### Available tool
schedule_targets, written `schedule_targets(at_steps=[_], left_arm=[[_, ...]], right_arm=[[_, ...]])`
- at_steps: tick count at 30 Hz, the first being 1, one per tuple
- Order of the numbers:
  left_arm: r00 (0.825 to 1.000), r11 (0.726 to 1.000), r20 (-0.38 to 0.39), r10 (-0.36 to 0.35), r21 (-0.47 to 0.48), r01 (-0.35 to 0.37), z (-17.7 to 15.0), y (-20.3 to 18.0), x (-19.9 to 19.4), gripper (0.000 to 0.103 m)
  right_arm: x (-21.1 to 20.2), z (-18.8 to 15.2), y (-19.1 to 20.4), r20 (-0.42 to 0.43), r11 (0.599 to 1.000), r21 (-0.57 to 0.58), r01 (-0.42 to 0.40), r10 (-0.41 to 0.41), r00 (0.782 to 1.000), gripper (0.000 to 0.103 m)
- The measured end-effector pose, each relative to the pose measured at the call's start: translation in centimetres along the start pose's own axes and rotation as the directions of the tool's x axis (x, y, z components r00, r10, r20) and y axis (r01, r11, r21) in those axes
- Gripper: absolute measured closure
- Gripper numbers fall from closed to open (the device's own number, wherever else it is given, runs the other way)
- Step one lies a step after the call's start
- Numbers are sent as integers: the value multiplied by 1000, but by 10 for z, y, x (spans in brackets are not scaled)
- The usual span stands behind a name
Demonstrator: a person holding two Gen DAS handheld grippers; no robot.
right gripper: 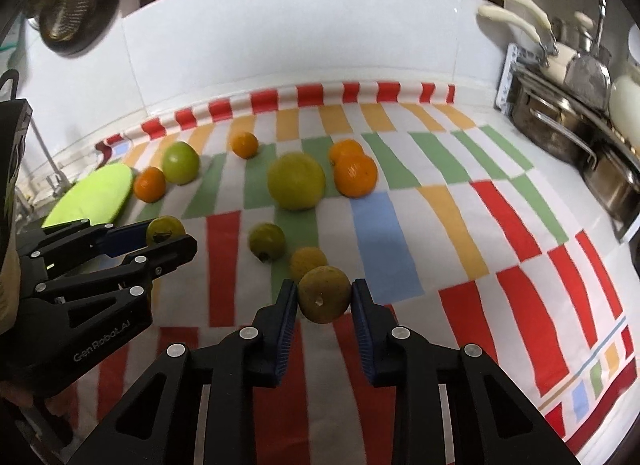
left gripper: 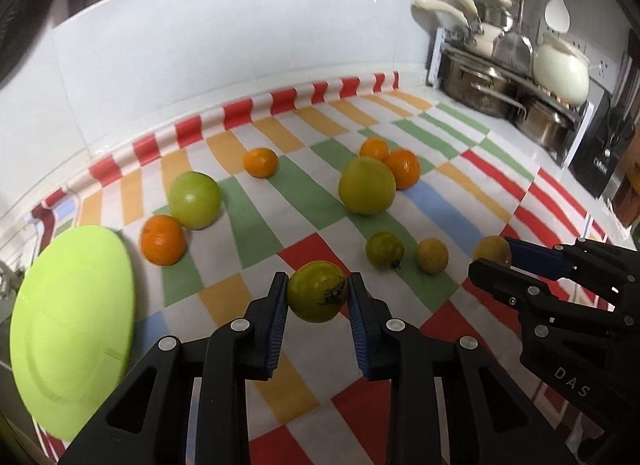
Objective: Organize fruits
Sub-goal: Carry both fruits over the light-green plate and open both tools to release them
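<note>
My left gripper [left gripper: 318, 293] is shut on a small green tomato [left gripper: 318, 291] with a dark stem, held above the checked cloth [left gripper: 256, 225]. My right gripper [right gripper: 324, 297] is shut on a yellow-brown round fruit [right gripper: 323, 293]; it also shows in the left wrist view [left gripper: 493, 251]. A lime-green plate [left gripper: 72, 325] lies at the left edge. On the cloth lie two large green fruits [left gripper: 194, 199] [left gripper: 367, 185], several oranges [left gripper: 162, 240] [left gripper: 261, 162] [left gripper: 403, 169], another small green tomato [left gripper: 384, 249] and a yellowish fruit [left gripper: 431, 255].
Steel pots [left gripper: 480, 85] and a white pot [left gripper: 562, 69] stand on a rack at the back right. A white tiled wall [left gripper: 240, 45] runs behind the cloth. A dark appliance [left gripper: 604, 149] stands at the far right.
</note>
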State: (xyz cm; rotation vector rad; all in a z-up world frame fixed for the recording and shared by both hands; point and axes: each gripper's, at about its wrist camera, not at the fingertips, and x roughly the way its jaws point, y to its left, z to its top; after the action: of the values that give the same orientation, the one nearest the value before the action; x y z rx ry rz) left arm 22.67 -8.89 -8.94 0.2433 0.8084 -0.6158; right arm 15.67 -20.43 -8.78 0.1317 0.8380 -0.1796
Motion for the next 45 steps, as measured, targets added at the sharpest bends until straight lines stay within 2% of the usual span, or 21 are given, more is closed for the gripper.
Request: schedule_targets(at_steps=[12, 26, 37, 45], left_arm=[[992, 995, 102, 68, -83, -59, -10, 20, -61, 73], [960, 964, 172, 221, -185, -189, -34, 74, -123, 73], [931, 934, 181, 317, -233, -272, -43, 129, -140, 73], [925, 923, 171, 340, -248, -294, -42, 166, -133, 73]], right_arm=[[-45, 11, 35, 126, 993, -103, -51, 64, 990, 74], [-65, 23, 106, 178, 956, -225, -189, 231, 957, 74], [-54, 42, 169, 179, 912, -301, -280, 342, 923, 74], [-31, 61, 205, 160, 889, -332, -317, 384, 909, 74]])
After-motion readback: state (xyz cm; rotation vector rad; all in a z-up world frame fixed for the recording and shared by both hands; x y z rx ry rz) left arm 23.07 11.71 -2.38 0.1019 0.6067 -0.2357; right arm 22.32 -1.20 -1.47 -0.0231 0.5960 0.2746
